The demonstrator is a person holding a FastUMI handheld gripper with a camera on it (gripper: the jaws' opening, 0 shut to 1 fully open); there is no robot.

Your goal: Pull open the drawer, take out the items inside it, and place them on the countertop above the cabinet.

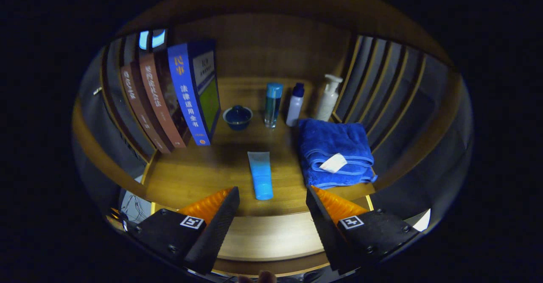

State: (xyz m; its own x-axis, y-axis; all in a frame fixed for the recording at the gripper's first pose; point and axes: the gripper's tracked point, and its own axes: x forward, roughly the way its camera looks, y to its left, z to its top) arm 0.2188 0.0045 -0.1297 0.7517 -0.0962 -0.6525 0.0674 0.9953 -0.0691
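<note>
My gripper [271, 196] is open, its fingers spread wide with nothing pressed between them. Just ahead of the fingertips a blue tube [260, 175] lies flat on the wooden countertop [199, 172], cap end toward me. Below the fingers runs a lighter wooden front [271, 236]; I cannot tell whether it is the drawer. A folded blue towel [335, 151] with a white tag lies on the countertop beyond the right finger.
Books [186, 92] lean at the back left. A dark blue lidded bowl [238, 116], a clear blue bottle [272, 104], a small white bottle [295, 104] and a white pump bottle [328, 96] stand at the back. Slatted panels [382, 92] close the right side.
</note>
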